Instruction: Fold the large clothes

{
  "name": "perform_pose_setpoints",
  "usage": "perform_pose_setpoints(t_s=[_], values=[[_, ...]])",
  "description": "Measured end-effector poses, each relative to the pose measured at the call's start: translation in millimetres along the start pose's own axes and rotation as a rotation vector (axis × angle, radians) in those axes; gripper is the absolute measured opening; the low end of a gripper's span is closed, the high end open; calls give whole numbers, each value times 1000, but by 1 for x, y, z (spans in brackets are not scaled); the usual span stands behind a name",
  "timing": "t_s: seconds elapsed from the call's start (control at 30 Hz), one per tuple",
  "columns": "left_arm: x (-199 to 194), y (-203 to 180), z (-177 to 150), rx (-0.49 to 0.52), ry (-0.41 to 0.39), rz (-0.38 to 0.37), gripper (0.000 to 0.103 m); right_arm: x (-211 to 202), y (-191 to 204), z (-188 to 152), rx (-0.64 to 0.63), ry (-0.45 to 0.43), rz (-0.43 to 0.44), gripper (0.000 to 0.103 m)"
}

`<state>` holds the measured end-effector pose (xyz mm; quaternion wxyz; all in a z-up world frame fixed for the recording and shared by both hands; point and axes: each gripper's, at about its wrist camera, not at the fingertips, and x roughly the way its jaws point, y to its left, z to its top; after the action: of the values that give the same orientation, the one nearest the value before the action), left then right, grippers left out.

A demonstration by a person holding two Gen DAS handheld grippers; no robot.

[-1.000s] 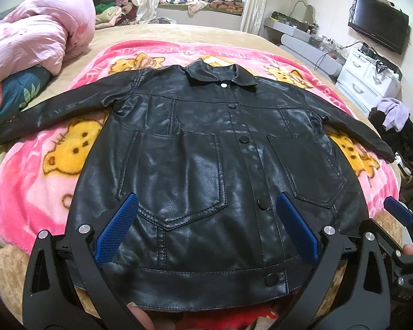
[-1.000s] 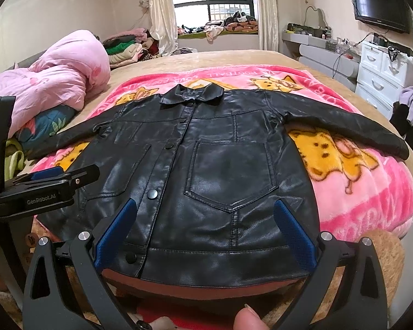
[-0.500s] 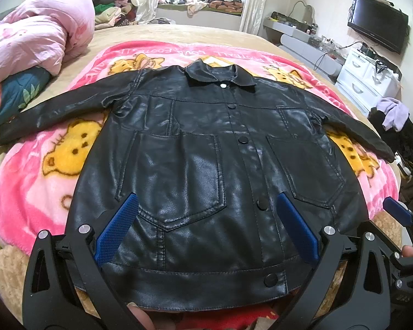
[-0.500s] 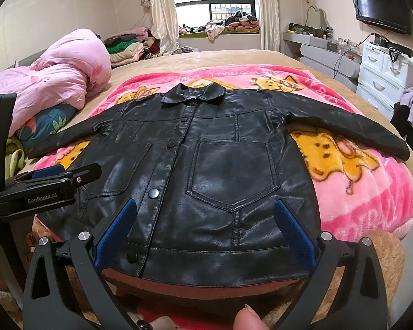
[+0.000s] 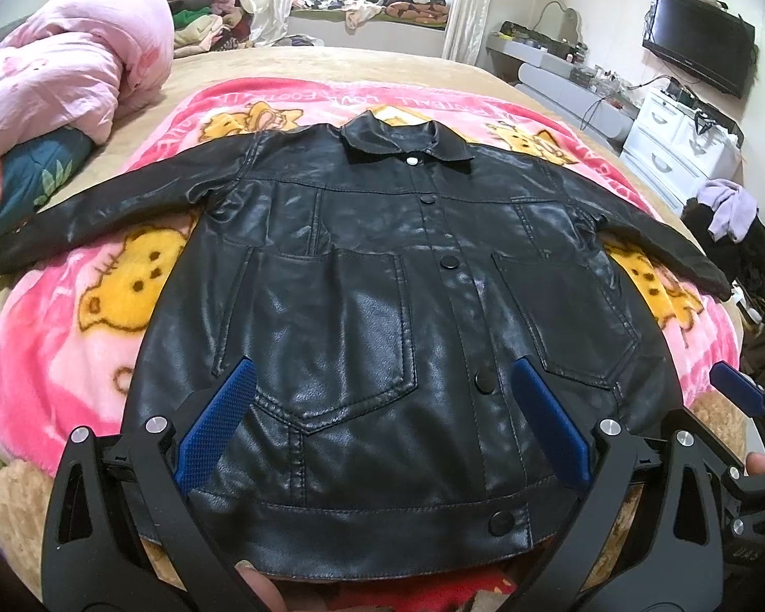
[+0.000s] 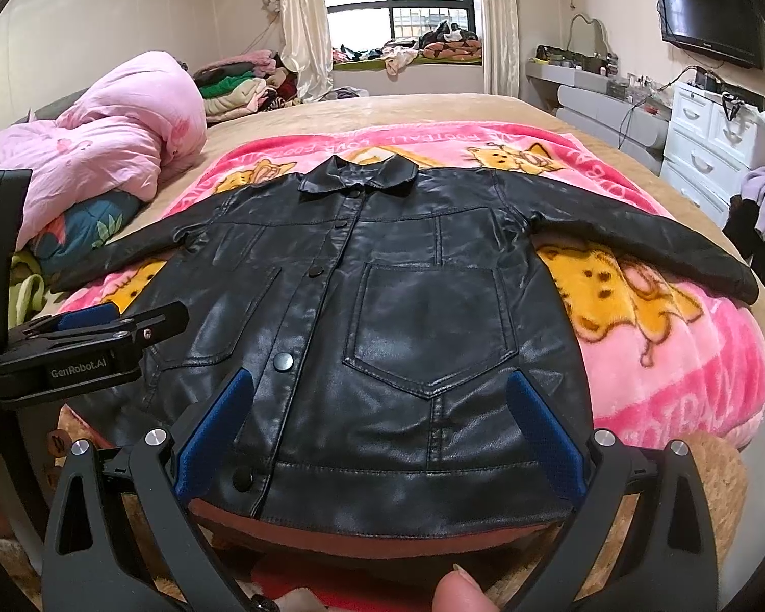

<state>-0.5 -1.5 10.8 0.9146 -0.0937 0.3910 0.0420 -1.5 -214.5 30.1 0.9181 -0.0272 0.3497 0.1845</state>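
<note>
Flat, jacket (image 5: 382, 316) on blanket (image 5: 51, 357) (buttoned).

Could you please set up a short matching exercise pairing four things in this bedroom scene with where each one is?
Things:
1. black leather jacket
2. pink quilt
3. television
4. pink cartoon blanket

Places:
a. mounted on the wall at the right of the room
b. bunched up at the left side of the bed
c. spread over the bed, under the jacket
d. laid flat, front up, sleeves out to both sides

Pairs: 1-d, 2-b, 3-a, 4-c
</note>
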Motion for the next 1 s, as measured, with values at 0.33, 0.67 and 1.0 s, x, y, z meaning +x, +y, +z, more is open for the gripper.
perform_pose_setpoints(t_s=[0.33, 0.67, 1.0], values=[[11, -4, 18, -18, 17, 6, 94, 14, -12, 27, -11, 3, -10, 99], [29, -6, 43, -50, 14, -9, 94, 34, -32, 66, 19, -18, -40, 99], [41, -17, 74, -45, 1, 1, 94, 47, -54, 104, 63, -34, 6, 99]])
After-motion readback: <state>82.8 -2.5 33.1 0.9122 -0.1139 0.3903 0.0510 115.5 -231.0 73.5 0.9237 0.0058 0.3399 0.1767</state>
